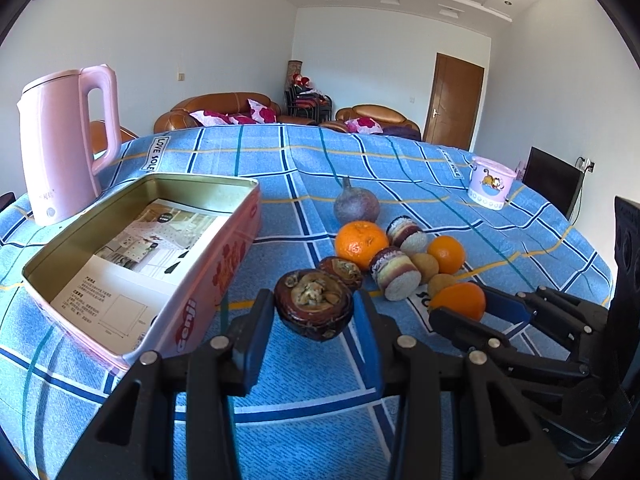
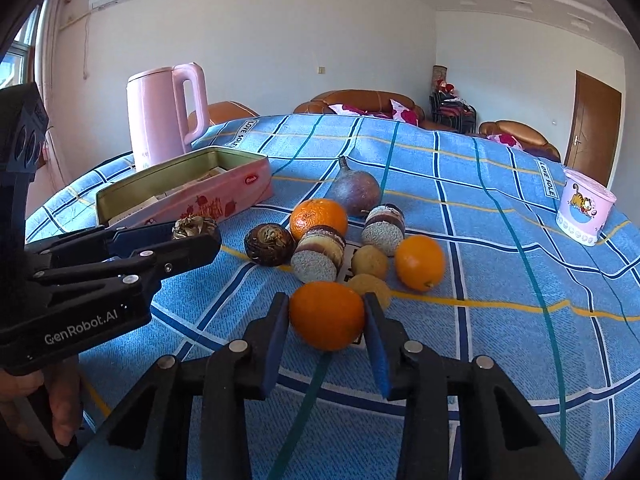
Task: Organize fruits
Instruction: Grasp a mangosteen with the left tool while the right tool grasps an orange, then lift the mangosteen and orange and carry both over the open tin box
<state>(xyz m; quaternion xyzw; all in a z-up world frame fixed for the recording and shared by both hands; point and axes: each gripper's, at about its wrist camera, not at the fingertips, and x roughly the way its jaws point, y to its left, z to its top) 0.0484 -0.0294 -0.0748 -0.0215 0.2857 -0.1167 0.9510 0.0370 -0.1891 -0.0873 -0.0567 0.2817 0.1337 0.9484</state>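
Note:
My left gripper (image 1: 314,312) is shut on a dark brown mangosteen (image 1: 313,305), held just above the blue checked cloth beside the open pink tin box (image 1: 224,264). It also shows in the right wrist view (image 2: 196,236). My right gripper (image 2: 326,320) is shut on an orange (image 2: 327,315), which shows in the left wrist view (image 1: 460,300) too. On the cloth lie two more oranges (image 2: 319,217) (image 2: 419,262), a second mangosteen (image 2: 269,244), a purple passion fruit (image 2: 355,190), two layered cakes (image 2: 318,254) and two tan longans (image 2: 370,262).
A pink kettle (image 1: 66,140) stands behind the tin box at the far left. A pink lidded cup (image 2: 584,208) stands at the right of the table. The tin box holds only a printed sheet (image 1: 136,256). Sofas and a door are behind the table.

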